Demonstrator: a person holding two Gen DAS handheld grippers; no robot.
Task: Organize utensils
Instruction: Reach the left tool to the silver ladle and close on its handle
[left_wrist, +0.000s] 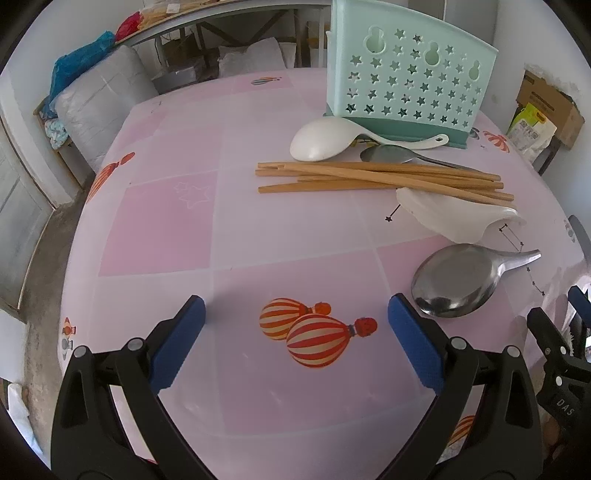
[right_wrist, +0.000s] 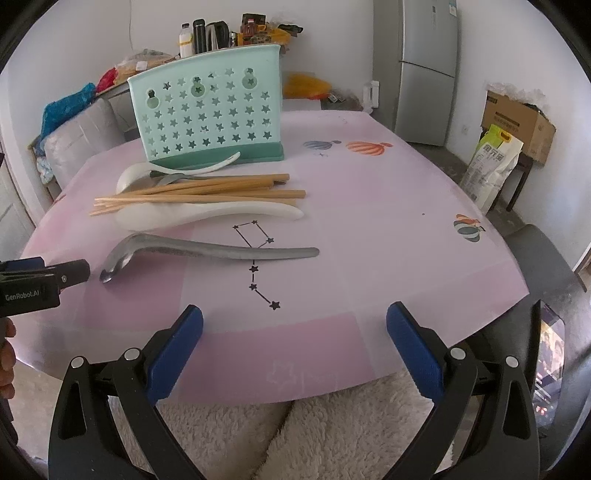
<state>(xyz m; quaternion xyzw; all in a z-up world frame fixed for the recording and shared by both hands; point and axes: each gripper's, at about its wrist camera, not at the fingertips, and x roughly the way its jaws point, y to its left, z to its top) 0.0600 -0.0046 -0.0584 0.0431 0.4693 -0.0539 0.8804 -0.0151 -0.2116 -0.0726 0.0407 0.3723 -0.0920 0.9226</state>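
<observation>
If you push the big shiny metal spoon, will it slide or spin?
The metal spoon would probably slide easily: smooth steel on a smooth tablecloth. It may also pivot, since it seems to rest on its rounded bowl. It looks stiff and fairly heavy, so unlikely to bend.

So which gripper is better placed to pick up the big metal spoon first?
Probably the left gripper: it is open, with the big metal spoon bowl just beside its right finger. The right gripper, also open, hangs at the table edge, farther away.
</observation>
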